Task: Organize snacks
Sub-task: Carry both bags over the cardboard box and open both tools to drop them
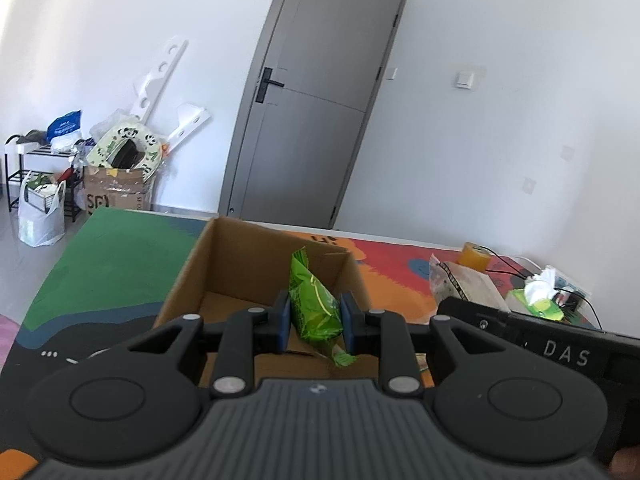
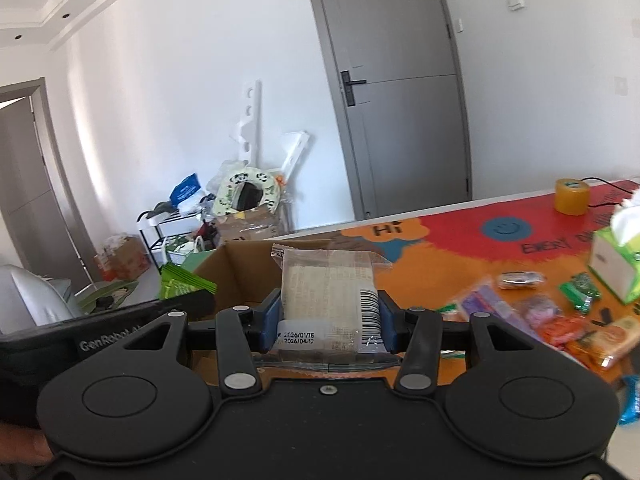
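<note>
My left claw (image 1: 314, 322) clenches a crinkled green foil snack packet (image 1: 316, 308) above the open brown cardboard box (image 1: 240, 264); my right claw (image 2: 328, 322) clamps a clear-wrapped pale biscuit pack (image 2: 328, 300) beside it.

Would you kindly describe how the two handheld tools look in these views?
Both are matte black plastic. The left tool and right tool each have two blue pads, linkage arms with silver pivot pins, two round discs and a ribbed grey-black body. White lettering marks their sides: "DAS" on one, "GenRobot" on the other. No cables or sleeves show.
</note>
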The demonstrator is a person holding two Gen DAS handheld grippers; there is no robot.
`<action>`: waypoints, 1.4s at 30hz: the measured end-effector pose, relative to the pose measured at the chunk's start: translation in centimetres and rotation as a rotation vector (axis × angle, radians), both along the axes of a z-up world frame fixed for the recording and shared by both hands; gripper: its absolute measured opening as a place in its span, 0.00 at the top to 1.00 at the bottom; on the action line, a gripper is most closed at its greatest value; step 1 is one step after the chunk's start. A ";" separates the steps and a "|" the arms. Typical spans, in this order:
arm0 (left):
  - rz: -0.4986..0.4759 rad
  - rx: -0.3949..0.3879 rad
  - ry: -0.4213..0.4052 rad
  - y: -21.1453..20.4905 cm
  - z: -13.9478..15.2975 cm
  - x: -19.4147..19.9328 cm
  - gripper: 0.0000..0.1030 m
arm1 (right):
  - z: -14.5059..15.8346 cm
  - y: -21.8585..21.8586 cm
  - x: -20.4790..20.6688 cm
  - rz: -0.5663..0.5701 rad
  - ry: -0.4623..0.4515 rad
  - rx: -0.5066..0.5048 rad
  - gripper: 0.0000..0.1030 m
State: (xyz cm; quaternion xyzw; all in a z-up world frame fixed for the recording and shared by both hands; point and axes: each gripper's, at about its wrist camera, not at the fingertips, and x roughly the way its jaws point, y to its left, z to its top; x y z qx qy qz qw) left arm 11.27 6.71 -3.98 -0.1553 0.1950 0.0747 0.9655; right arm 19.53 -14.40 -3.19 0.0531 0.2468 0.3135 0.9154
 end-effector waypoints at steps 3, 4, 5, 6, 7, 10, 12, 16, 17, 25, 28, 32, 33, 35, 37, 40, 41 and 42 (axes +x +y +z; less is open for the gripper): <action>0.014 -0.012 0.012 1.0 -0.6 0.3 0.77 | 0.1 1.3 0.1 0.020 0.004 0.004 0.53; 0.019 -0.017 0.016 1.4 -0.7 0.4 0.77 | 0.1 1.8 0.2 0.028 0.005 0.004 0.53; 0.021 -0.021 0.020 1.8 -0.9 0.6 0.77 | 0.0 2.2 0.2 0.035 0.006 0.004 0.53; 0.023 -0.024 0.025 2.0 -1.0 0.7 0.77 | 0.0 2.7 0.3 0.042 0.006 0.004 0.53; 0.025 -0.029 0.031 2.3 -1.2 0.9 0.76 | -0.1 3.1 0.4 0.047 0.007 0.003 0.53; 0.034 -0.045 0.043 2.9 -1.4 1.0 0.75 | -0.3 4.3 0.6 0.065 0.010 0.000 0.53; 0.052 -0.034 0.032 3.4 -1.2 0.8 0.72 | -0.3 4.9 0.6 0.071 0.011 -0.001 0.53; 0.067 -0.063 0.025 4.4 -1.0 0.0 0.72 | -0.4 5.5 1.1 0.075 0.020 0.002 0.54; 0.071 -0.065 0.024 4.5 -0.9 -0.2 0.72 | -0.4 5.7 1.2 0.075 0.023 0.003 0.54; 0.103 -0.065 0.029 4.8 -0.2 -1.3 0.53 | 0.0 5.6 1.0 0.083 0.027 0.035 0.39; 0.106 -0.062 0.029 4.3 -0.1 -1.4 0.42 | 0.2 4.4 0.6 0.056 0.014 0.023 0.36; 0.108 -0.065 0.030 3.5 0.2 -1.2 0.25 | -0.1 2.2 0.1 0.026 0.026 0.022 0.24; 0.108 -0.061 0.030 3.3 0.2 -1.2 0.22 | -0.2 1.5 -0.1 0.015 0.027 0.017 0.22; 0.105 -0.049 0.031 2.6 0.2 -1.2 0.20 | -0.3 0.6 -0.2 0.001 0.032 0.012 0.19; 0.102 -0.039 0.035 1.8 0.2 -1.1 0.16 | -0.5 -0.4 -0.3 -0.012 0.043 0.011 0.18; 0.098 -0.031 0.042 0.6 0.1 -1.0 0.13 | -0.8 -1.9 -0.5 -0.025 0.052 0.006 0.14; 0.094 -0.030 0.046 0.2 0.1 -1.0 0.12 | -0.8 -2.5 -0.7 -0.032 0.052 0.005 0.12; 0.089 -0.031 0.049 -0.2 0.1 -1.0 0.11 | -0.9 -2.9 -0.8 -0.038 0.053 0.005 0.09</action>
